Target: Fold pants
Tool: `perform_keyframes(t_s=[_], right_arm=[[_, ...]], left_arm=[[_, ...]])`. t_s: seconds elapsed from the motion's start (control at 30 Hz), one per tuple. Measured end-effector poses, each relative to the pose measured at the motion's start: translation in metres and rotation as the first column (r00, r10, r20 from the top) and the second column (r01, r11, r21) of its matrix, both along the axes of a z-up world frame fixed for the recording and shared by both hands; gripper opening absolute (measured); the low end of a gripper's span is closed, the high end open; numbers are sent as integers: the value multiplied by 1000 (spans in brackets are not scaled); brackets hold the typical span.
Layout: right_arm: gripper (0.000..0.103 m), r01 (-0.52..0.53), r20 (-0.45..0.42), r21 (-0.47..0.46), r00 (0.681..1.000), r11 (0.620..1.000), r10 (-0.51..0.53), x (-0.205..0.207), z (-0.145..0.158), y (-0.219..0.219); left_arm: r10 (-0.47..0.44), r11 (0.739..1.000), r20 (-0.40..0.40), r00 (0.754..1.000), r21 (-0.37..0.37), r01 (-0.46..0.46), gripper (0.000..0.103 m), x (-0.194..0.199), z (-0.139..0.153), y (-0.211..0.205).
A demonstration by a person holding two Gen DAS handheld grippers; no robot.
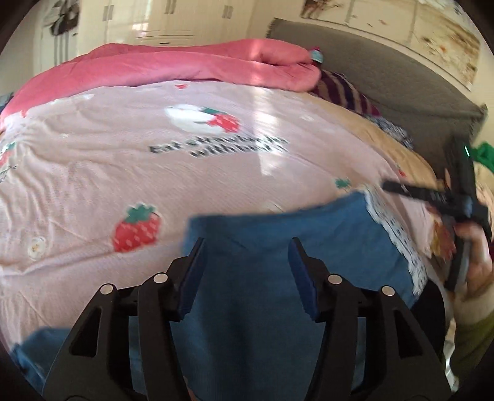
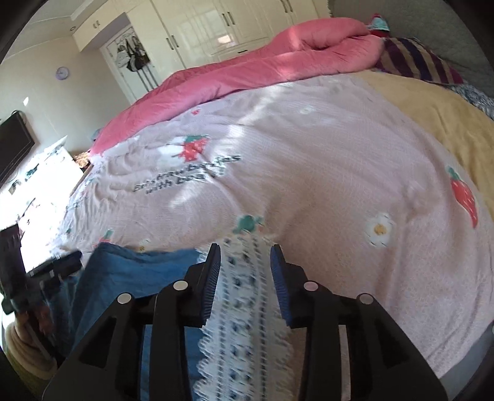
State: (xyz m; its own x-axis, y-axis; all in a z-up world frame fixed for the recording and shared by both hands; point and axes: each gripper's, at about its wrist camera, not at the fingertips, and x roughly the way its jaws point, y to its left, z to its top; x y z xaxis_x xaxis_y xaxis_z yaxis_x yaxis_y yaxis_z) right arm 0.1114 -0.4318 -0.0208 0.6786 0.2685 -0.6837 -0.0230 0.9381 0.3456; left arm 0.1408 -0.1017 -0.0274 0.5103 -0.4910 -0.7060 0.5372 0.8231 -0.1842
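Now my left gripper (image 1: pixel 247 262) hangs parted above the blue pants (image 1: pixel 278 234), gripping nothing. My right gripper (image 2: pixel 245 271) gapes over their lace hem (image 2: pixel 244 308), lower centre.

The left gripper (image 1: pixel 247 246) hovered over the blue pants (image 1: pixel 278 240), its jaws apart with no cloth pinched between them. The pants lay on a pink strawberry-print bedsheet (image 1: pixel 92 172), their white patterned trim (image 1: pixel 398 237) toward three o'clock. There the right gripper (image 1: pixel 438 197) appeared, blurred. A pink quilt (image 1: pixel 173 64) lay bunched at twelve o'clock.

Blue matt cloth pants (image 1: pixel 278 240), white lace trim (image 2: pixel 244 296), glossy wardrobe doors (image 2: pixel 216 27)
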Motion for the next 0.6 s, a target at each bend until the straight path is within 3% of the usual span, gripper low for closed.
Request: perform_keyframes(t_s=[0.03, 0.07, 0.1, 0.17, 0.2, 0.23, 0.33, 0.43, 0.6], right_arm=[[64, -14, -12, -30, 1000, 999, 14, 8, -1, 6], [72, -12, -32, -73, 999, 997, 10, 15, -4, 11], [73, 14, -55, -133, 998, 991, -21, 22, -9, 13], [72, 20, -81, -130, 996, 991, -31, 31, -17, 10], [66, 25, -94, -98, 995, 995, -34, 33, -21, 6], [34, 24, -113, -62, 993, 998, -30, 35, -26, 2], [12, -16, -96, -28, 995, 999, 13, 32, -30, 3], [12, 6, -50, -59, 999, 998, -9, 26, -22, 0], [20, 26, -104, -93, 994, 995, -36, 38, -45, -3]], left_arm=[[-14, 1000, -1, 1000, 22, 14, 49, -8, -5, -5], [-21, 999, -4, 1000, 47, 21, 52, -14, -9, -9], [-21, 997, -9, 1000, 75, 22, 53, -20, -16, -13], [-25, 993, -14, 1000, 118, 27, 54, -29, -27, -14], [-19, 991, -12, 1000, 135, 20, 54, -32, -31, -12], [-8, 989, -10, 1000, 148, 9, 55, -34, -34, -10], [10, 992, -31, 999, 129, -6, 56, -33, -40, -1], [11, 994, -43, 999, 108, -6, 56, -30, -44, 5], [6, 996, -45, 999, 86, -2, 56, -27, -49, 7]])
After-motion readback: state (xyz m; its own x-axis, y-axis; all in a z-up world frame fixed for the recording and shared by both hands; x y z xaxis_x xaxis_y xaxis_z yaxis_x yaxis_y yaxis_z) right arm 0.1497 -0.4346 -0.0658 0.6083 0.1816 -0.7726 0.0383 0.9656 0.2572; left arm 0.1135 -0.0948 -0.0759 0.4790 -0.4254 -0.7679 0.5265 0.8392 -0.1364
